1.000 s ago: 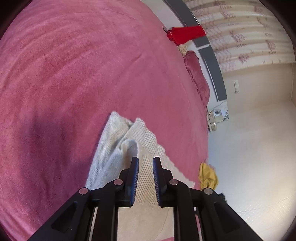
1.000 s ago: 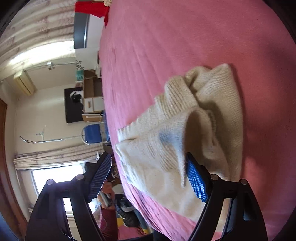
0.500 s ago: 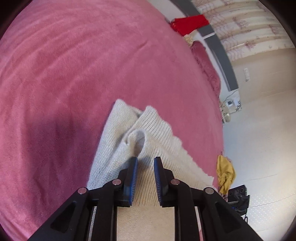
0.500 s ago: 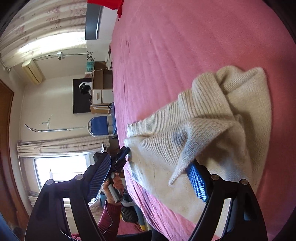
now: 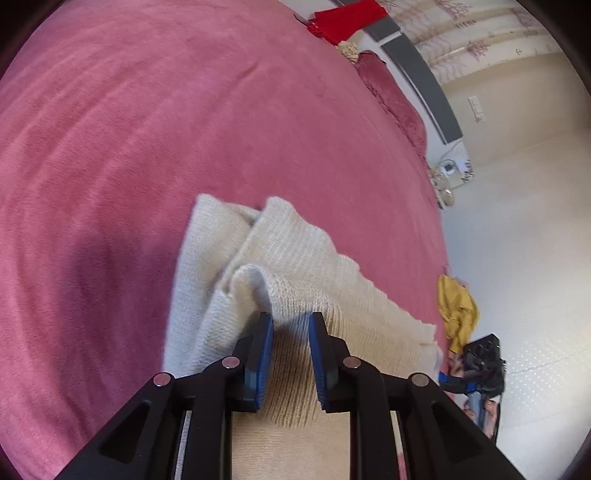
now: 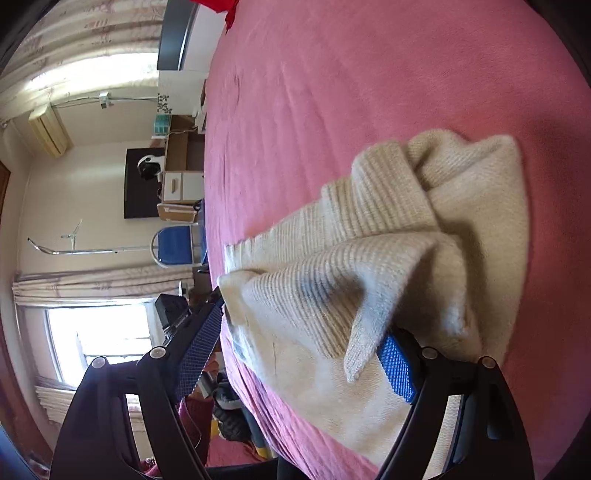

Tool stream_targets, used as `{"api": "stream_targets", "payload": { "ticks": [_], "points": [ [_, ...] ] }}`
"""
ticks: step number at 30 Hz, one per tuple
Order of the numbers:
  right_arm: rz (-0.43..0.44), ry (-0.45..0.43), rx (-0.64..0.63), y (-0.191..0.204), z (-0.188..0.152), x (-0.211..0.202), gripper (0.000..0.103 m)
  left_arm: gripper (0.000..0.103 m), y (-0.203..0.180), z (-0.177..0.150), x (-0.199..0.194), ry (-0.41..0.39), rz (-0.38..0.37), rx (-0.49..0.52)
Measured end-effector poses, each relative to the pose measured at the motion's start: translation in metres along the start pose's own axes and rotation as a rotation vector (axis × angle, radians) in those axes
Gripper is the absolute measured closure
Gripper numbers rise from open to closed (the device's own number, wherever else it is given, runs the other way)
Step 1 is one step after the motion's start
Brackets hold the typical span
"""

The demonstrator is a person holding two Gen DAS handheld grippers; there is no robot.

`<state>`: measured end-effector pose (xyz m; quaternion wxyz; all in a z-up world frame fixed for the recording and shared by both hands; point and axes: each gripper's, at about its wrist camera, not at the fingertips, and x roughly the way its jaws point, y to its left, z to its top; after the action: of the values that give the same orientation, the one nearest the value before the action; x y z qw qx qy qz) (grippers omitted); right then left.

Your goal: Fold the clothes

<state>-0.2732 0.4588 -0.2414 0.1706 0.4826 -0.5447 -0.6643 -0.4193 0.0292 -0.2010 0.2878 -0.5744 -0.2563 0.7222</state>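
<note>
A cream knit sweater (image 5: pixel 295 251) lies crumpled on the pink bed cover (image 5: pixel 147 129), near the bed's edge. My left gripper (image 5: pixel 291 328) stands with its jaws narrow, and a raised fold of the knit is pinched between the blue pads. In the right wrist view the same sweater (image 6: pixel 424 206) fills the middle. My right gripper (image 6: pixel 301 326) is wide open over it. A pointed flap of knit drapes over the right fingertip (image 6: pixel 395 365), and the left fingertip (image 6: pixel 199 347) hangs past the bed's edge.
A red garment (image 5: pixel 347 18) and a dark pink pillow (image 5: pixel 395 99) lie at the head of the bed. On the pale floor beside the bed is a yellow cloth (image 5: pixel 456 306). A blue chair (image 6: pixel 173 243) and shelves stand across the room.
My left gripper has slid along the sweater and rolled, so the raised fold now sits at its tips. The right view has rolled a little; the flap hangs lower over the right finger.
</note>
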Motion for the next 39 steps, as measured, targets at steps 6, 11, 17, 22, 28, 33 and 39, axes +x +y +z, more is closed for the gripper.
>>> {"api": "stream_targets", "payload": {
  "ticks": [6, 11, 17, 22, 28, 33, 39],
  "points": [
    [0.136, -0.089, -0.004, 0.012, 0.014, -0.002, 0.02, 0.082, 0.011, 0.019, -0.004, -0.035, -0.262, -0.123],
    [0.24, -0.312, 0.165, -0.008, 0.038, -0.025, 0.017, 0.08, 0.037, 0.037, 0.002, -0.118, -0.243, -0.329],
    [0.101, -0.274, 0.122, 0.005, 0.036, -0.03, 0.017, 0.08, 0.04, 0.028, -0.006, -0.14, -0.19, -0.33],
    [0.066, -0.207, 0.017, 0.011, 0.0, -0.032, 0.017, 0.08, 0.025, -0.003, -0.026, -0.131, -0.115, -0.148],
    [-0.051, -0.149, -0.04, 0.005, -0.046, -0.012, 0.017, 0.079, 0.009, -0.049, -0.018, -0.067, 0.057, 0.01],
    [-0.307, -0.193, -0.009, -0.025, -0.062, -0.016, 0.038, 0.09, 0.023, -0.074, -0.019, -0.065, 0.229, 0.055],
    [-0.153, -0.259, 0.106, -0.042, -0.071, -0.053, 0.038, 0.081, 0.002, -0.089, -0.039, -0.105, 0.233, 0.116]
  ]
}}
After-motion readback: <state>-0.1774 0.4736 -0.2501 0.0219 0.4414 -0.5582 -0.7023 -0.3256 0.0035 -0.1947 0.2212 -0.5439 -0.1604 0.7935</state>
